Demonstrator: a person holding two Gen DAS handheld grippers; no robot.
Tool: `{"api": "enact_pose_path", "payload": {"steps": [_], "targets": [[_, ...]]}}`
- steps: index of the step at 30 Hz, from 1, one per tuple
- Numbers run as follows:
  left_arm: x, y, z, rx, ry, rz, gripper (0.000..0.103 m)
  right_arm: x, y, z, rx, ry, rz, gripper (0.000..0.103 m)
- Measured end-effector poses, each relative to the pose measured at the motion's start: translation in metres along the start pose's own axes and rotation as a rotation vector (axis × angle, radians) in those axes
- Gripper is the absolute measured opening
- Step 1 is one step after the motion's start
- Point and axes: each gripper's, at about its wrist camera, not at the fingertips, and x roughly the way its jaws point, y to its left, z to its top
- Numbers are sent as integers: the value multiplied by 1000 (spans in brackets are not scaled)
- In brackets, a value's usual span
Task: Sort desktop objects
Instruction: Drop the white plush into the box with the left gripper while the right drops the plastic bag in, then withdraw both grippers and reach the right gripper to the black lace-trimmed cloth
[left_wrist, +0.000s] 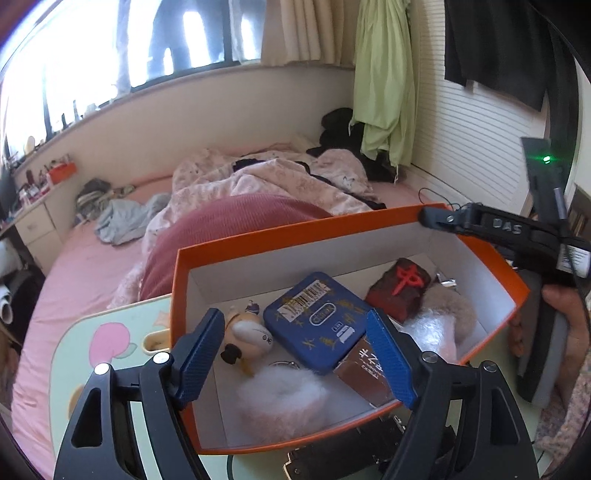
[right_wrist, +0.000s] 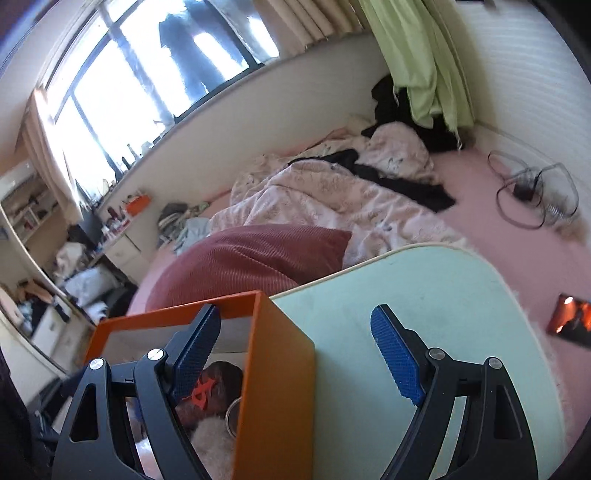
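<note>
- Left wrist view: left tongs (left_wrist: 295, 354) hanging spread wide over orange box (left_wrist: 369, 221), blue tin (left_wrist: 317, 323) inside.
- Right tongs (right_wrist: 299, 356) gaping too, straddling box wall, gripping nothing, above desk (right_wrist: 424, 295).

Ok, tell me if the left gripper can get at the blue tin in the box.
Probably yes. The left gripper is open, hanging over the open-topped orange box, and the blue tin lies on top of the other items with nothing covering it.
</note>
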Motion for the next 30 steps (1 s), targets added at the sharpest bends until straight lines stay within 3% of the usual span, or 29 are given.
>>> {"api": "enact_pose_path", "payload": {"steps": [8, 13, 16, 23, 26, 30], "targets": [[-1, 5, -3, -36, -6, -33, 79, 11, 6, 7, 12, -4, -37, 84], [-26, 11, -8, -86, -80, -83, 79, -48, 18, 1, -11, -184, 1, 84], [-42, 15, -10, -109, -120, -86, 79, -85, 26, -9, -24, -227, 49, 84], [-70, 19, -26, -91, -200, -110, 79, -105, 50, -57, -170, -87, 36, 84], [-67, 22, -30, -92, -173, -92, 79, -106, 61, -75, -237, -55, 19, 84], [-74, 31, -37, -148, -161, -158, 79, -108, 75, -99, -313, 6, 11, 84]]}}
